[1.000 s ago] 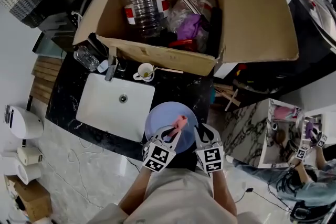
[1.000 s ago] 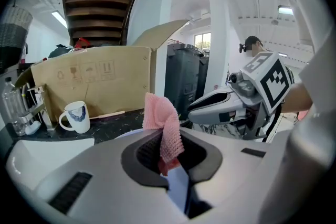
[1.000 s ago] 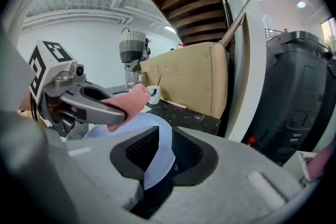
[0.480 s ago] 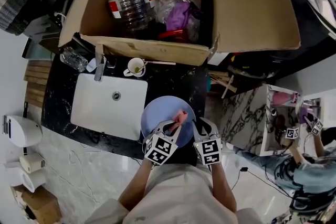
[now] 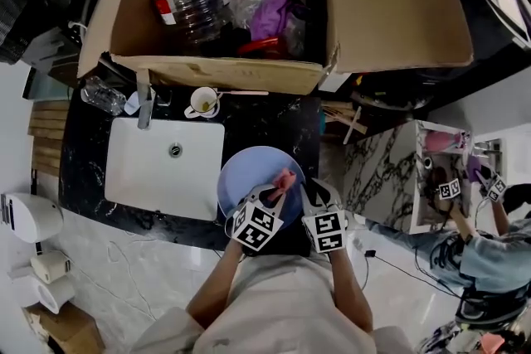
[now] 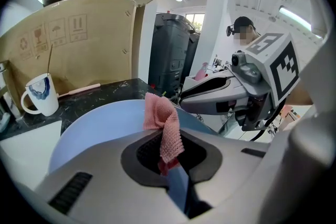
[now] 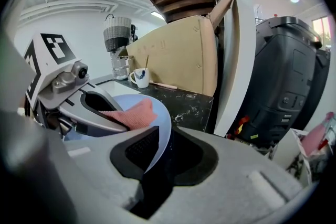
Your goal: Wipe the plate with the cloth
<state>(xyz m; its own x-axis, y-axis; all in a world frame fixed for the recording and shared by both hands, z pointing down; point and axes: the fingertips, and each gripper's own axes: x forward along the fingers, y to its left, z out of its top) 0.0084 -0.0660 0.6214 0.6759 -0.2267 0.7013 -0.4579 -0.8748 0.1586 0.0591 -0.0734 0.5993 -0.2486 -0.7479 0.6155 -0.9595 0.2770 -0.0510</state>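
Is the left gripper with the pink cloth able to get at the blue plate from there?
Probably yes. The left gripper, shut on the cloth, sits at the near rim of the plate. The right gripper grips that rim beside it, and nothing lies between.

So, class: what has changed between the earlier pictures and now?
Almost nothing. Only the view drifted, sliding the box and sink leftward in the picture. The left gripper still pinches the cloth over the plate; the right gripper still clamps the plate's rim.
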